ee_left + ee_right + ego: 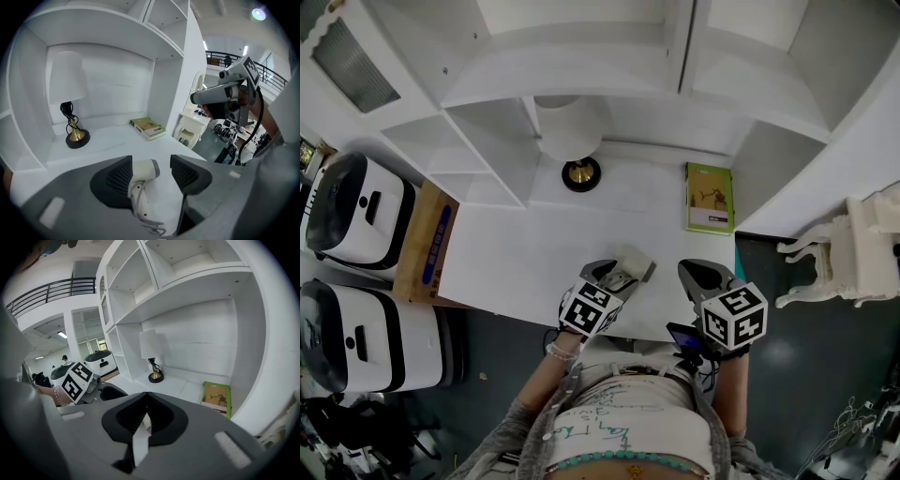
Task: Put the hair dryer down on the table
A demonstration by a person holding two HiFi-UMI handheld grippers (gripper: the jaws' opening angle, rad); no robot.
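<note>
A white table (534, 253) with tall white shelves (581, 75) behind it fills the middle of the head view. Two white machines (352, 202) and a cardboard box (427, 239) sit along the left edge, and a carved white chair (848, 253) stands at the right edge.

At lower centre, the left gripper (151, 161) has its jaws spread apart. The right gripper (146, 401), just to its right, has its jaws closed together with nothing between them.

A green book (710, 198) lies at the table's upper right and a lamp (572, 141) stands at upper centre.

The white hair dryer (142, 172) is between the left gripper's parted jaws at the table's near edge. It leans on the left jaw, with a gap to the right one.
</note>
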